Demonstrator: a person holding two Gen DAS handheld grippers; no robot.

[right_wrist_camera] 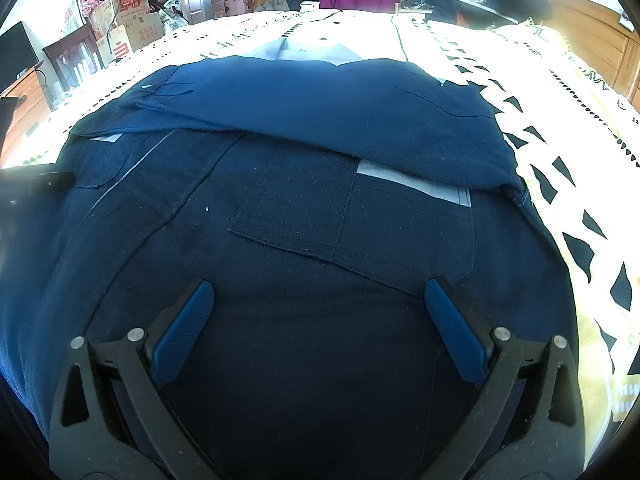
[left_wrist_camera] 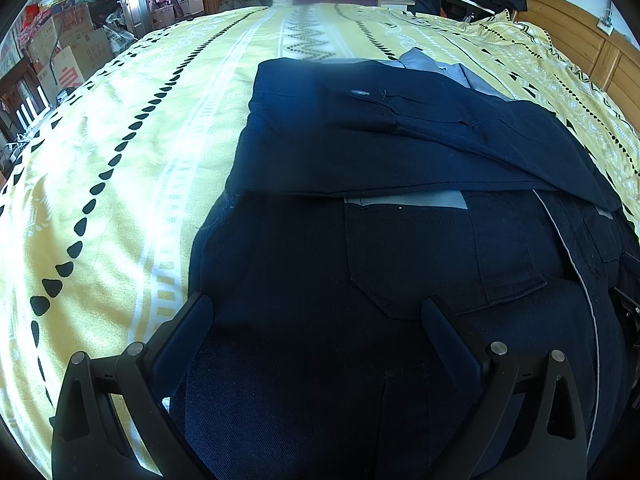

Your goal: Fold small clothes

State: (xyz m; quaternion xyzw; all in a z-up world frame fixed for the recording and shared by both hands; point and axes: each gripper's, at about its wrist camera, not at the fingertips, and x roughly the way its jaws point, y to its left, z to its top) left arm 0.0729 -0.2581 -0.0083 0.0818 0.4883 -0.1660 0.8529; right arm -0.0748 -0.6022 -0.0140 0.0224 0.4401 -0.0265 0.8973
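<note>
Nearest, the left claw and the right claw both stand apart over the dark navy twill work garment, gripping nothing. It lies flat on the bed's yellow patterned cover, long axis running 6 to 12 o'clock, its far part folded back toward the claws, its grey-blue collar pointing to 12.

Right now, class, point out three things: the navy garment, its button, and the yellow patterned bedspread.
navy garment [left_wrist_camera: 304,264]: left wrist view, flat front panel.
button [left_wrist_camera: 361,92]: left wrist view, its pale face on the folded sleeve.
yellow patterned bedspread [left_wrist_camera: 120,184]: left wrist view, bare part beside the garment.
</note>
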